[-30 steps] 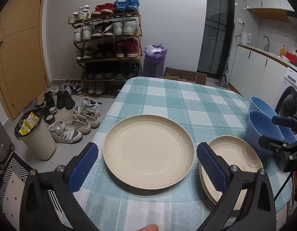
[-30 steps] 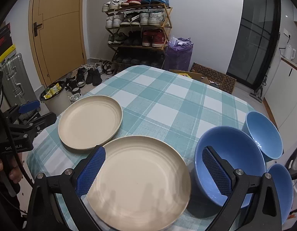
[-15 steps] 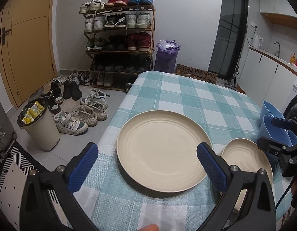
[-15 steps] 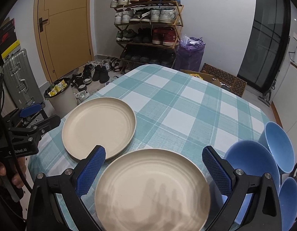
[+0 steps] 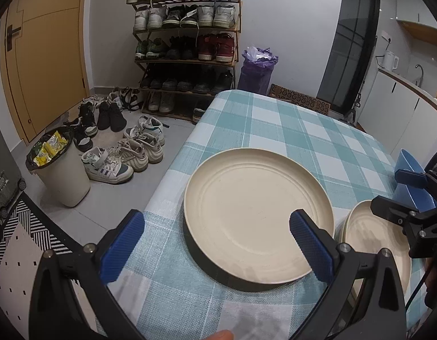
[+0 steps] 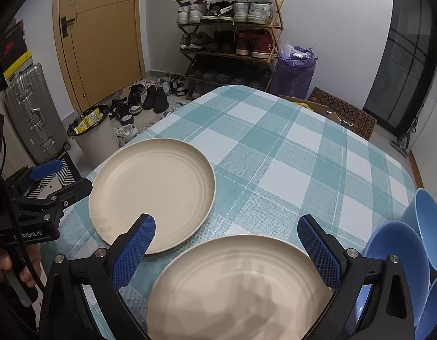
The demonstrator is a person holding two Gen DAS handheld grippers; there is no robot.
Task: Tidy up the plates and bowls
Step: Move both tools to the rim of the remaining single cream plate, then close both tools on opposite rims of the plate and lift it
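Fingers spread wide on both sides, gripping nothing yet. Hovering over lone cream plate straight ahead of left fingers; plate stack sitting between right fingers, blue bowls just right. Probably worth pinching near rim, going slow on table.

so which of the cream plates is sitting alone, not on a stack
The single plate nearest the table's left edge, in front of the left gripper. The other plate tops a stack, with rims visible beneath.
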